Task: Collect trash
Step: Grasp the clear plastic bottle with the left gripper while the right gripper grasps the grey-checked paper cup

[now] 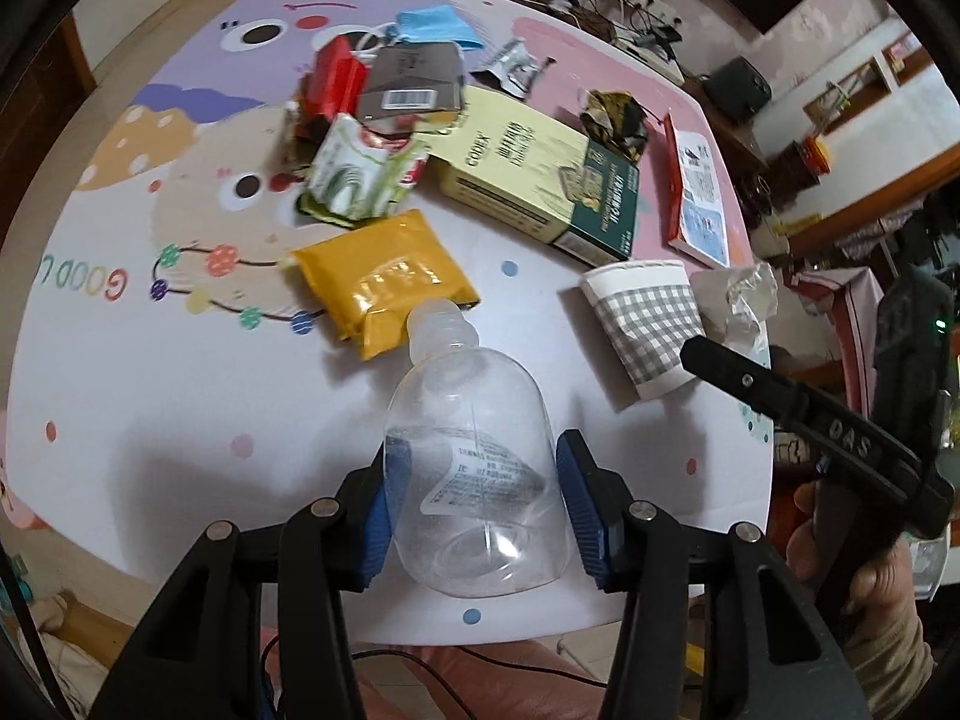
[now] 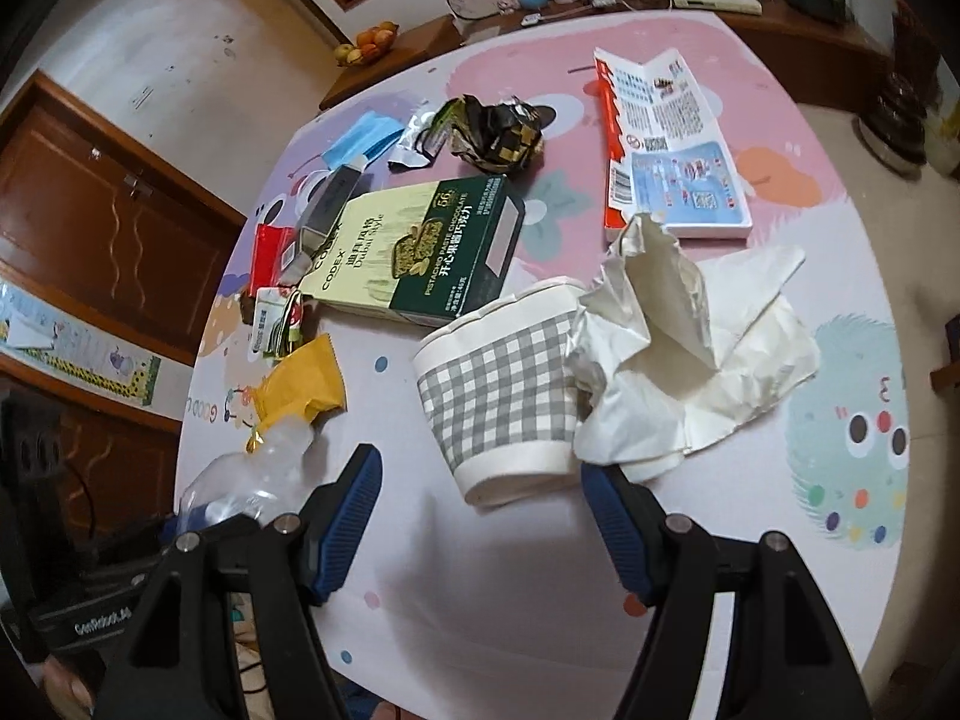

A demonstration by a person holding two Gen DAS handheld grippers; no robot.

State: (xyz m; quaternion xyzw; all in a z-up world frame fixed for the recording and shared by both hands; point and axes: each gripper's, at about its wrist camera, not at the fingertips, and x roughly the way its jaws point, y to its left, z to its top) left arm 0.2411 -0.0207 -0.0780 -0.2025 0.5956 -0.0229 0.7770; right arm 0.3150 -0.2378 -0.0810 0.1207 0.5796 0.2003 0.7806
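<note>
My left gripper point(image 1: 477, 495) is shut on a clear plastic bottle point(image 1: 474, 468), its neck pointing away over the table; the bottle also shows in the right wrist view point(image 2: 252, 474). My right gripper point(image 2: 480, 516) is open and empty, just in front of a grey-checked paper cup point(image 2: 498, 396) lying on its side, with crumpled white paper point(image 2: 672, 354) at its mouth. The cup point(image 1: 648, 324) and the right gripper's arm point(image 1: 804, 420) show at the right of the left wrist view. A yellow packet point(image 1: 378, 282) lies beyond the bottle.
On the cartoon-print table point(image 1: 180, 420) lie a green and cream chocolate box point(image 2: 420, 246), a red and white leaflet box point(image 2: 672, 144), a dark crumpled wrapper point(image 2: 498, 132), a blue face mask point(image 2: 360, 138), a green and white pouch point(image 1: 360, 174) and a red packet point(image 1: 333, 78).
</note>
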